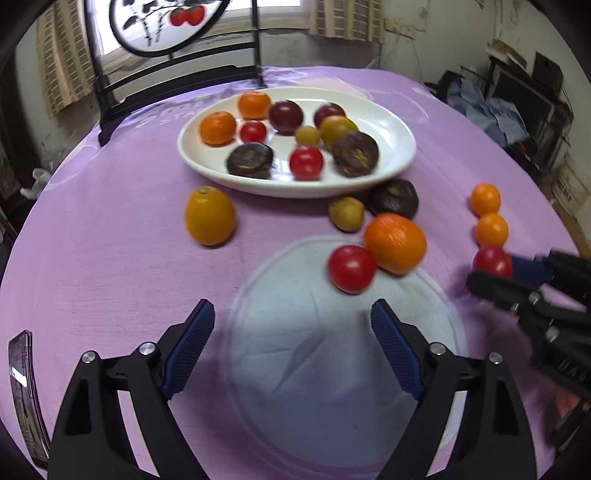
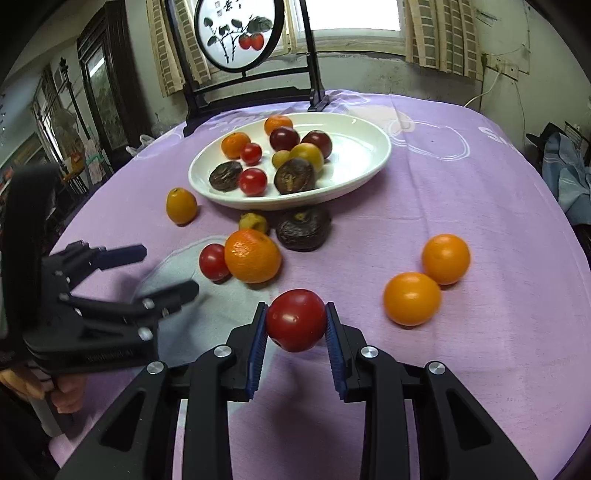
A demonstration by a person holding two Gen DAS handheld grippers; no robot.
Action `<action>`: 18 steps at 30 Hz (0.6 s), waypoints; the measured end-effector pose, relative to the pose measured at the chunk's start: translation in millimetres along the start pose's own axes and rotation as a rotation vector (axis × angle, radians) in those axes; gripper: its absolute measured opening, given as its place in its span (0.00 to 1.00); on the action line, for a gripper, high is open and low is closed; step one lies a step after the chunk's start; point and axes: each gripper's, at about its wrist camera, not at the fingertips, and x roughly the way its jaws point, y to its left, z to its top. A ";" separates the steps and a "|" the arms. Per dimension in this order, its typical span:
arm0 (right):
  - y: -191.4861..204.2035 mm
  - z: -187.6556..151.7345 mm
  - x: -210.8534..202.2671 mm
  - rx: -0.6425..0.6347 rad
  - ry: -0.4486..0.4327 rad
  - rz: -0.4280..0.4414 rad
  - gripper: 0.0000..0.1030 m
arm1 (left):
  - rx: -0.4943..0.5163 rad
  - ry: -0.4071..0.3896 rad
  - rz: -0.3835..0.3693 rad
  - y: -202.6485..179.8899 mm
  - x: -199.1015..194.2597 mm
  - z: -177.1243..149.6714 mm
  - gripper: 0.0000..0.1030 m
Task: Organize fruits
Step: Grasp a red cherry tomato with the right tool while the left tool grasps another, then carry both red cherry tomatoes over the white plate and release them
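A white oval plate (image 1: 391,122) (image 2: 365,147) on the purple cloth holds several fruits: oranges, red tomatoes, dark plums, yellow-green ones. Loose on the cloth lie an orange (image 1: 395,242) (image 2: 252,260), a red tomato (image 1: 351,268) (image 2: 213,261), a yellow-orange fruit (image 1: 209,215) (image 2: 181,205), a small olive fruit (image 1: 346,213) (image 2: 253,222), a dark fruit (image 1: 394,197) (image 2: 303,228) and two small oranges (image 1: 491,229) (image 2: 412,298). My right gripper (image 2: 295,323) (image 1: 495,271) is shut on a red tomato (image 2: 295,319) (image 1: 491,261). My left gripper (image 1: 291,317) (image 2: 168,269) is open and empty, short of the loose tomato.
A black stand with a round painted screen (image 2: 240,33) (image 1: 162,26) stands at the table's far edge behind the plate. A phone-like object (image 1: 26,391) lies at the near left. A pale round patch (image 1: 332,350) marks the cloth.
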 end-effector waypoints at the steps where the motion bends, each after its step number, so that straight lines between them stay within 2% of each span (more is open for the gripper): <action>1: -4.0 -0.3 -2.5 0.006 -0.006 0.005 0.30 | 0.021 0.007 0.009 -5.0 3.4 -0.1 0.80; 4: -9.1 0.1 -5.5 0.016 -0.014 0.020 0.30 | 0.033 0.018 0.014 -11.4 11.0 4.2 0.69; 9: -10.9 -1.4 -8.5 0.021 -0.025 0.048 0.30 | 0.042 0.025 0.007 -18.1 19.3 19.0 0.61; 11: -11.9 -2.1 -7.9 0.024 -0.024 0.052 0.30 | 0.047 0.024 -0.010 -20.9 21.4 23.3 0.50; 13: -13.4 -2.8 -5.9 0.032 -0.017 0.057 0.30 | 0.057 0.029 -0.057 -25.5 20.7 25.0 0.29; 16: -15.2 -3.2 -5.0 0.037 -0.014 0.056 0.30 | 0.075 0.025 -0.043 -30.1 17.5 21.8 0.29; 18: -14.3 -2.9 -5.8 0.036 -0.020 0.058 0.30 | 0.067 0.032 -0.062 -27.9 14.3 19.5 0.29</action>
